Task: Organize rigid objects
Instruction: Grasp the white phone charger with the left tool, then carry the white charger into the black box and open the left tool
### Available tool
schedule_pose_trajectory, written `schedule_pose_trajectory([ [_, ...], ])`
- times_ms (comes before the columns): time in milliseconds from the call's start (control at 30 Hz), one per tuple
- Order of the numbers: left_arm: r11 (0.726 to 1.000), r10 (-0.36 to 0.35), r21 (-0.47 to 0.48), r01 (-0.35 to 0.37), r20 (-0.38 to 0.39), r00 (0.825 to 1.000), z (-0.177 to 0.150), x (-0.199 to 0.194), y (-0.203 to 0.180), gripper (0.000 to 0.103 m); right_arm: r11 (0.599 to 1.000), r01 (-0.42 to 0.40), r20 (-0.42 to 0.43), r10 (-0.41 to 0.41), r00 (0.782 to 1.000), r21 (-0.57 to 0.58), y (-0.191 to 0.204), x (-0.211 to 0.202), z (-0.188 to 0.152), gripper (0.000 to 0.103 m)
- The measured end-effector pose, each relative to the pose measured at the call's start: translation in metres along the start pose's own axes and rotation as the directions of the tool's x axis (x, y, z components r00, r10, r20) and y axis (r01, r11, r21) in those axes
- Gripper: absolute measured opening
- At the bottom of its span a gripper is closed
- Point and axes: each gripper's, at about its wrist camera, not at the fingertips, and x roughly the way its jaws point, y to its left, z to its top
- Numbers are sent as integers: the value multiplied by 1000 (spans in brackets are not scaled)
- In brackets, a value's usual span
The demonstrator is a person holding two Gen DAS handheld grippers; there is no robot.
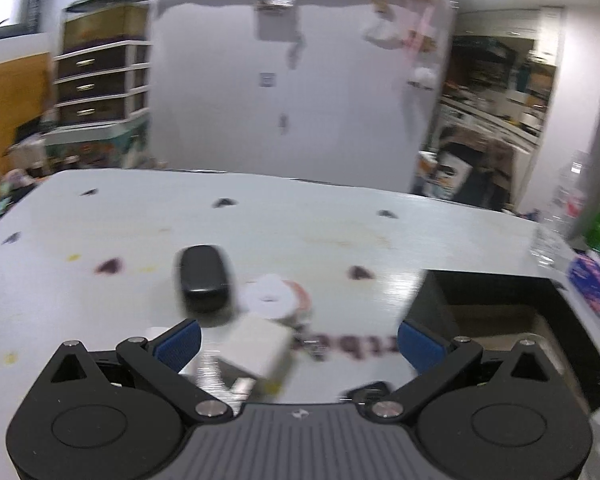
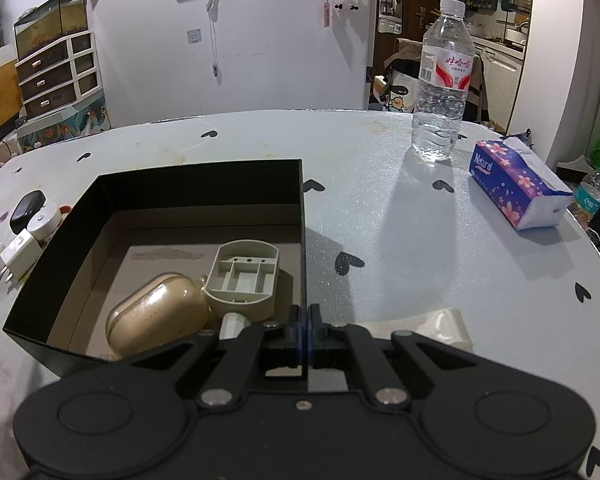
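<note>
- While the left gripper (image 1: 298,340) stands spread wide and empty, we find the white charger block (image 1: 260,346) at lower centre, just before the pads.
- We judge it light, stiff and smooth; grip across its flat sides.
- The right gripper (image 2: 303,330), pressed together, pinches the black box (image 2: 204,184) wall at lower centre.

Pale table (image 2: 380,208) (heart-dotted), black box (image 2: 204,184), water bottle (image 2: 440,80), tissue pack (image 2: 516,188), chargers (image 2: 18,254)

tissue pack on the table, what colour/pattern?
Tissue pack: dark blue-purple with pink flowers, white ends. Clearest in the right wrist view.
</note>
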Motion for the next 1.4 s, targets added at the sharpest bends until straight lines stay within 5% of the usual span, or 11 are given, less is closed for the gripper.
schedule_pose_trajectory([
  [300,985,159,-71,-160,-14,987,-4,8,50,102,1000,0,0,0,1000,1,-1,0,0,3],
  [400,976,204,-72,-205,-25,979,-7,13,60,88,1000,1,-1,-1,1000,0,0,0,0,3],
  [533,976,200,-68,-205,-68,977,-13,22,63,65,1000,1,-1,-1,1000,0,-1,0,0,3],
  [933,974,219,-33,-225,-128,967,-21,56,58,56,1000,1,-1,-1,1000,0,-1,0,0,3],
  [1067,972,228,-38,-233,-110,968,-22,55,60,43,1000,1,-1,-1,1000,-1,-1,0,0,3],
  [1233,963,230,-122,-239,-84,970,-20,48,72,43,1000,1,-1,-1,1000,0,-1,0,0,3],
  [1400,965,209,-168,-202,26,978,-2,22,65,43,1000,2,-1,-2,1000,0,-1,0,0,3],
])
